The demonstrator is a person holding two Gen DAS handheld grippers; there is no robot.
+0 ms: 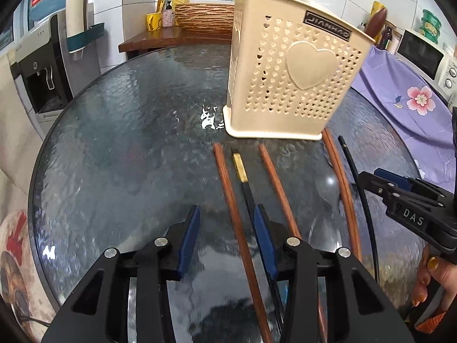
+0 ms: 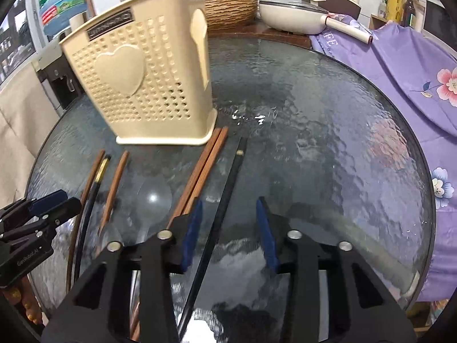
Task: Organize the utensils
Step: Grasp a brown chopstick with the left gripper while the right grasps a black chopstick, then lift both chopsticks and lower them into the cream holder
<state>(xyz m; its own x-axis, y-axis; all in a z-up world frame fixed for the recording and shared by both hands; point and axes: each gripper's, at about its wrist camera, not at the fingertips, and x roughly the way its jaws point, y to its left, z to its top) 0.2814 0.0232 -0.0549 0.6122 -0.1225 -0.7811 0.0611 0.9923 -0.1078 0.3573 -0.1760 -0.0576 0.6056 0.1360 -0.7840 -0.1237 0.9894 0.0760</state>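
Observation:
A cream perforated utensil holder (image 1: 288, 77) with a heart on its side stands on the round glass table (image 1: 120, 131); it also shows in the right wrist view (image 2: 140, 85). Several chopsticks lie in front of it: a brown one (image 1: 228, 191), a black gold-tipped one (image 1: 242, 177), another brown one (image 1: 275, 183), a brown pair (image 2: 200, 171) and a black one (image 2: 225, 188). My left gripper (image 1: 227, 228) is open above the brown and black chopsticks. My right gripper (image 2: 228, 225) is open above the black chopstick. A clear spoon (image 1: 328, 188) lies between the chopsticks.
A purple floral cloth (image 2: 405, 65) covers the right side. A wooden counter behind the table holds a woven basket (image 1: 204, 17), bottles and a white pan (image 2: 294, 14). A water dispenser (image 1: 37, 65) stands at the left. A microwave (image 1: 422, 54) sits at far right.

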